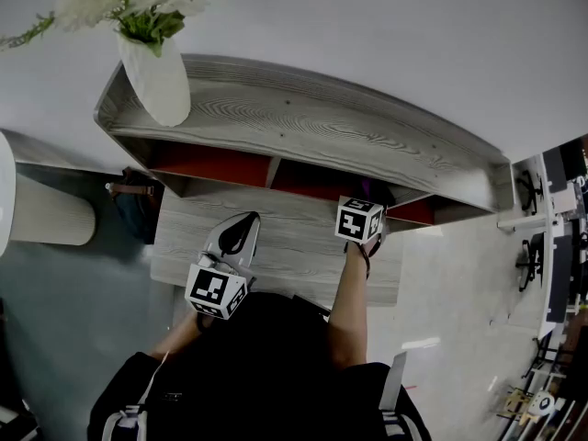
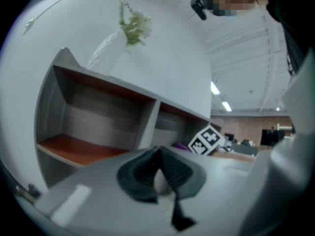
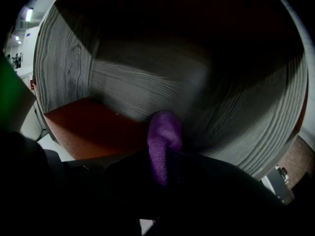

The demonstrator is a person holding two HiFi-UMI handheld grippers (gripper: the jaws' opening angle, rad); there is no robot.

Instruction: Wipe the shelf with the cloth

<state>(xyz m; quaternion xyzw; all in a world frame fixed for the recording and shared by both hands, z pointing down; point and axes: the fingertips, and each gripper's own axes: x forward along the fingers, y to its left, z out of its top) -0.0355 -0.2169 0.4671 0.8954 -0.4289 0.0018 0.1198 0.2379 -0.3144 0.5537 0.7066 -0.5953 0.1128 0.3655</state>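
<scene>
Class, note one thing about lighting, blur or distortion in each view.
Head view: evenly lit; the lens bows the shelf into an arc. Left gripper view: bright but soft, left gripper blurred. Right gripper view: deep shadow; the purple cloth catches light, right gripper nearly black.

We can read no text, brand, number or sign anywhere. The only printed marks are black-and-white square marker patterns on the left gripper's cube [image 1: 216, 290] and the right gripper's cube [image 1: 358, 220]. These are patterns, not letters or digits. Anything on the background clutter [image 1: 551, 246] is too small and blurred to read.
</scene>
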